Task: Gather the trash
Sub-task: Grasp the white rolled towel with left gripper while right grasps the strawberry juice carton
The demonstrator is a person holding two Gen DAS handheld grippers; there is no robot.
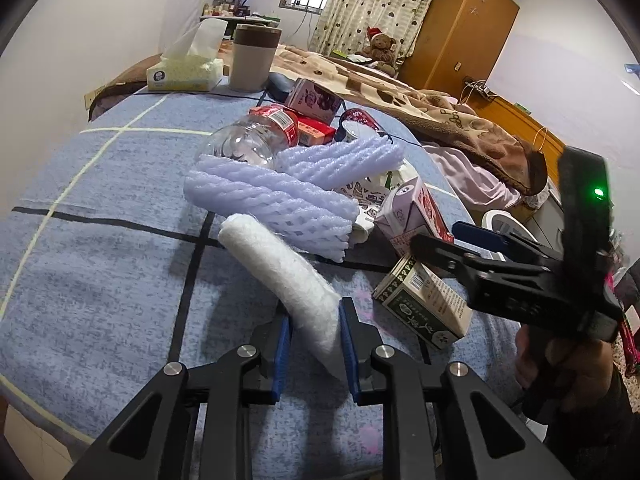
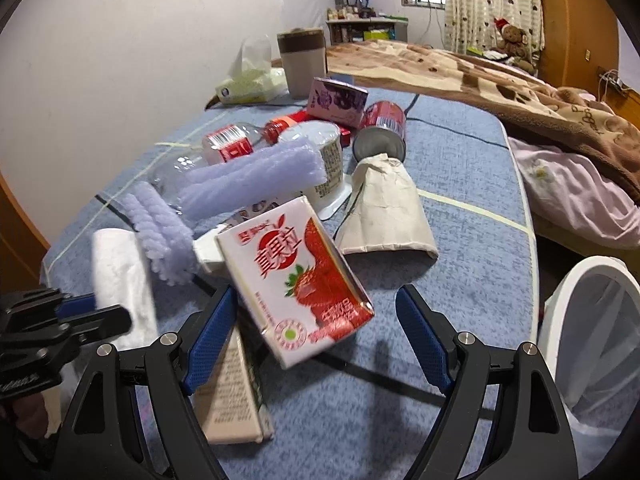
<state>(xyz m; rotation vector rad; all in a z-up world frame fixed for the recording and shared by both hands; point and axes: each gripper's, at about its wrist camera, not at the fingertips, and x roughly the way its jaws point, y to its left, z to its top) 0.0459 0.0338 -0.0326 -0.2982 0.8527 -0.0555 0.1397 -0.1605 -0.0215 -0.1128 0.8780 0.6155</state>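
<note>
A pile of trash lies on the blue cloth-covered table (image 1: pixel 100 208). My left gripper (image 1: pixel 314 344) is shut on the near end of a white foam sleeve (image 1: pixel 280 268), which also shows in the right wrist view (image 2: pixel 120 276). My right gripper (image 2: pixel 316 344) is open, its blue pads either side of a strawberry milk carton (image 2: pixel 296 280); the left pad is close to it. A green-and-white carton (image 2: pixel 232 384) lies under it. Purple foam netting (image 1: pixel 280 196), a clear bottle (image 1: pixel 248 140), a red can (image 2: pixel 382 128) and a paper cup (image 2: pixel 386 208) lie beyond.
A white bin with a clear liner (image 2: pixel 596 344) stands at the table's right edge. A tissue box (image 1: pixel 184 72) and a beige lidded canister (image 1: pixel 254 58) stand at the far end. A bed with a brown blanket (image 1: pixel 420 100) lies to the right.
</note>
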